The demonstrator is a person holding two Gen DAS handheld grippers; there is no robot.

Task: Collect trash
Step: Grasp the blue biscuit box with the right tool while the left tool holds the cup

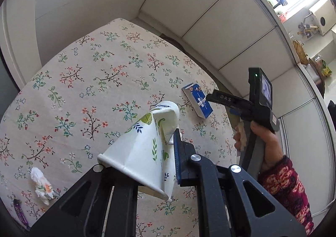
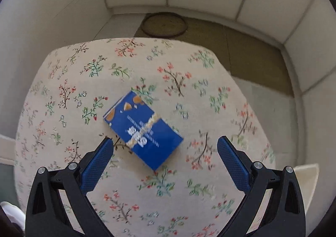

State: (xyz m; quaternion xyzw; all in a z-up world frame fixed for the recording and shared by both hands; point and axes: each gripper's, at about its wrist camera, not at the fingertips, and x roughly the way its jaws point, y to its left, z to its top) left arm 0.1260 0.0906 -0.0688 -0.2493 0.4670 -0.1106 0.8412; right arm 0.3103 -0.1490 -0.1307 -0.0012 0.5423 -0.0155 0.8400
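Blue box [image 2: 142, 129]: print unreadable; right hand-held gripper [image 1: 210, 98] "DAS"

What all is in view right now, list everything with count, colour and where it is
paper cup: one, white with leaf print, crushed, clamped in the left gripper above the table
blue box: one, blue with white lettering, flat on the tablecloth ahead of the right gripper
crumpled tissue: one, white, near table edge at lower left of the left wrist view
purple wrapper: one, beside the tissue at the table edge
tablecloth: one, beige, floral, covering the table
round woven mat: one, brown, on the floor beyond the table
left gripper: black, blue pads, shut on the cup
right gripper: black, blue pads, open over the box
hand: one, dark red patterned sleeve, holding the right gripper
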